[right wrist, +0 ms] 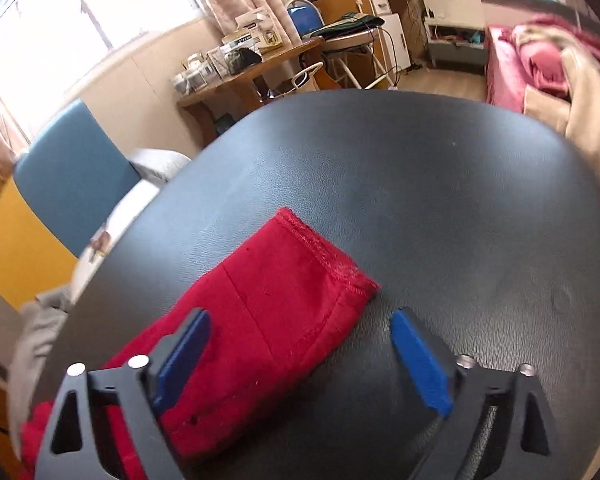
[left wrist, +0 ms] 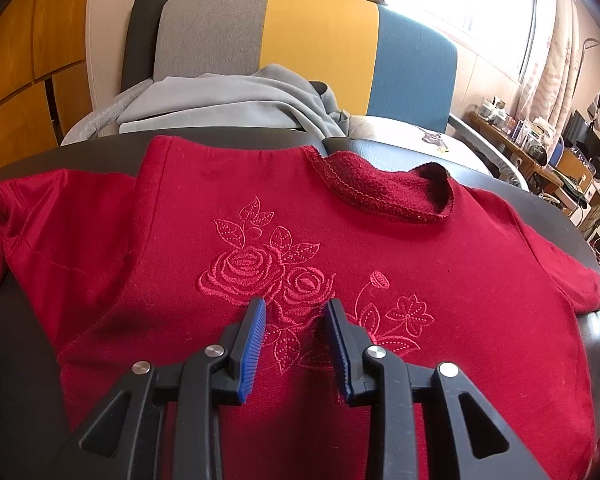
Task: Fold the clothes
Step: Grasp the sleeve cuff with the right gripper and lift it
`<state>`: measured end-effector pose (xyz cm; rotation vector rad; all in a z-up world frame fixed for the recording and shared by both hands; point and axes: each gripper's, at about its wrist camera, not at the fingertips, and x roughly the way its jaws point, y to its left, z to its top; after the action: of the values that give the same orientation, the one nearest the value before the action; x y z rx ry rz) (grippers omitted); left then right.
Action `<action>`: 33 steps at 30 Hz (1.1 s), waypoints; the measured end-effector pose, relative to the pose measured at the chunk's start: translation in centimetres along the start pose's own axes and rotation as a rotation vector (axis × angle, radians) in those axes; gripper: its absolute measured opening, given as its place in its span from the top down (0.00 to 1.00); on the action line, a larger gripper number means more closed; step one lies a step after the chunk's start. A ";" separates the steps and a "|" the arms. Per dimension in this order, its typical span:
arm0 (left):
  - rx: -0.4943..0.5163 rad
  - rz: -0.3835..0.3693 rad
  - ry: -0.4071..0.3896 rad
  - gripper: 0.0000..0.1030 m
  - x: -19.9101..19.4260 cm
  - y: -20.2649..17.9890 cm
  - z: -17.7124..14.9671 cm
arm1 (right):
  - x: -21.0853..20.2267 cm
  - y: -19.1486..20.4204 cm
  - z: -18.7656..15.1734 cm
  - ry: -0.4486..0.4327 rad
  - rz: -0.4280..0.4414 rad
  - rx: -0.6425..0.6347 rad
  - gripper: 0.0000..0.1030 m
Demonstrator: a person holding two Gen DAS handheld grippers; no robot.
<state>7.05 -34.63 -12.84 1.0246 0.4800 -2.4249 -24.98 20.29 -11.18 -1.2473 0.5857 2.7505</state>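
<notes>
Both my grippers parted, empty, over the red top

My left gripper (left wrist: 296, 320) hovers above the embroidered chest of the red top (left wrist: 260, 220), spread on the black table (right wrist: 420, 180); my right gripper (right wrist: 300, 344) straddles its sleeve cuff (right wrist: 300, 272), likely to pinch it and fold inward.

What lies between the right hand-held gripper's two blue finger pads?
In the right wrist view, the right hand-held gripper stands open over the cuff end of the red sweater's sleeve, with bare black leather-look tabletop beside it.
</notes>
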 end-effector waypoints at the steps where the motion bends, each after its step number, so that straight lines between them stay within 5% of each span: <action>1: 0.000 -0.001 0.000 0.70 0.0 0.0 0.0 | 0.0 -0.2 0.1 -0.003 -0.004 0.004 0.37; 5: -0.003 -0.004 -0.001 0.70 0.0 0.0 0.0 | 0.3 -1.4 0.6 -0.006 -0.010 0.045 0.78; 8: -0.004 -0.005 -0.001 0.70 0.0 0.0 0.0 | 0.5 -3.0 1.2 0.023 0.056 0.100 0.91; 14: -0.004 0.000 -0.002 0.70 -0.1 -0.3 -0.1 | -0.9 -3.4 1.1 0.042 0.407 0.264 0.91; 23: -0.013 -0.004 -0.004 0.70 -0.2 -0.3 -0.2 | -5.3 11.7 -3.6 0.162 0.780 0.009 0.91; 28: -0.027 -0.020 -0.003 0.70 -0.3 -0.1 -0.2 | -5.9 19.2 -11.6 0.319 0.893 -0.110 0.91; 33: -0.033 -0.026 -0.004 0.70 -0.3 0.0 -0.2 | -5.5 20.6 -17.2 0.468 0.917 -0.145 0.88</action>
<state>7.35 -34.45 -12.77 1.0056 0.5336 -2.4335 -13.39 -4.61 -10.94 -2.1093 1.2925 3.1929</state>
